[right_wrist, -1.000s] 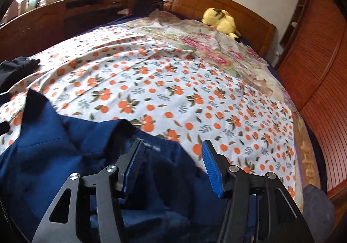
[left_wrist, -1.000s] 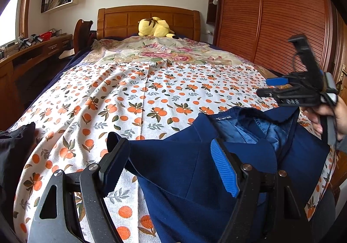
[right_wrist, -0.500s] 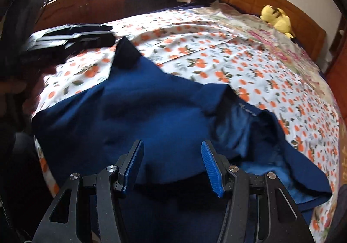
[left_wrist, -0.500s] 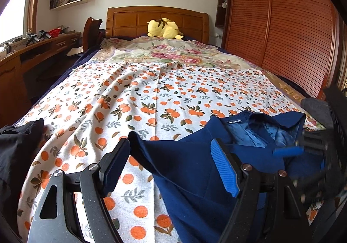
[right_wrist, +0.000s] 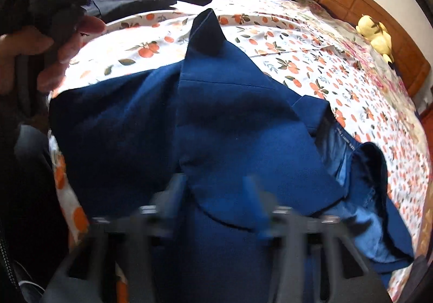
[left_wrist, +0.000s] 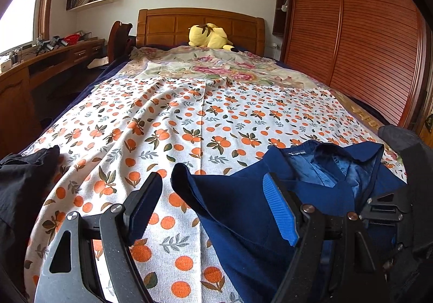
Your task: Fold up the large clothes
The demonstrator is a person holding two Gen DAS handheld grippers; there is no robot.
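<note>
A dark blue jacket (left_wrist: 243, 211) lies at the near end of the bed, collar and lighter blue lining to the right. One pointed corner of it sticks up between the left gripper's fingers. My left gripper (left_wrist: 213, 208) is open and holds nothing, just above that corner. In the right wrist view the jacket (right_wrist: 216, 127) fills the middle, its corner pointing up toward the far side. My right gripper (right_wrist: 216, 203) is blurred, open, and hovers over the jacket's near edge. Its body also shows at the right of the left wrist view (left_wrist: 392, 211).
The bed has an orange-print sheet (left_wrist: 203, 119) and a floral cover further back. A yellow plush toy (left_wrist: 209, 36) sits by the wooden headboard. A black garment (left_wrist: 21, 181) lies at the bed's left edge. A desk (left_wrist: 40, 65) runs along the left, wooden wardrobe doors (left_wrist: 365, 32) along the right.
The right gripper has swung left and down over the jacket, and now looks across it. The left gripper has drawn back slightly. The jacket lies flatter on the bed.
</note>
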